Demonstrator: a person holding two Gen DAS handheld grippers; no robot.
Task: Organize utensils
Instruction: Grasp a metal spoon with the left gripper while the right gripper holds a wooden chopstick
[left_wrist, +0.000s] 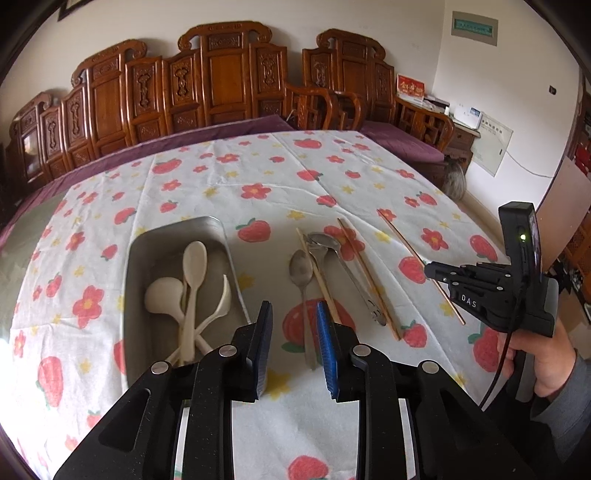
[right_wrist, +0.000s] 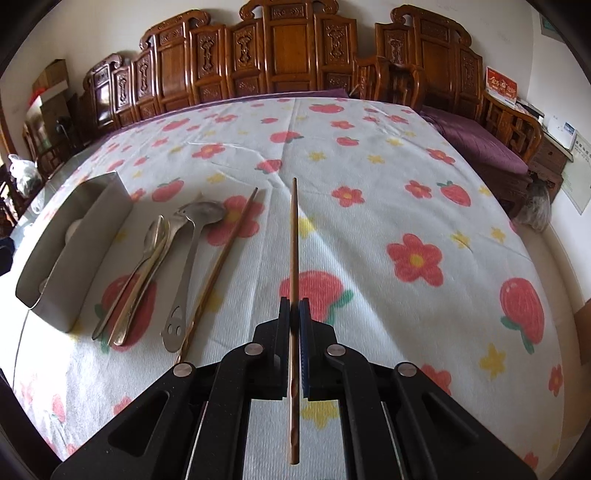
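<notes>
A metal tray (left_wrist: 166, 236) holds white plastic spoons (left_wrist: 194, 262). To its right on the flowered cloth lie two metal spoons (left_wrist: 301, 273) and two wooden chopsticks (left_wrist: 369, 277). My left gripper (left_wrist: 294, 314) hovers open over the cloth just right of the tray, with nothing between its pads. My right gripper (right_wrist: 294, 306) is shut on a third chopstick (right_wrist: 293, 236), which points straight ahead and is held clear of the cloth. In the left wrist view the right gripper (left_wrist: 430, 271) holds that chopstick (left_wrist: 402, 240) right of the other utensils. In the right wrist view the tray (right_wrist: 66, 280) stands far left.
A slotted metal spoon (right_wrist: 195, 236) and a chopstick (right_wrist: 225, 258) lie between the tray and my right gripper. A carved wooden bench (left_wrist: 221, 81) with a purple cushion stands beyond the table's far edge. A hand (left_wrist: 546, 369) grips the right gripper's handle.
</notes>
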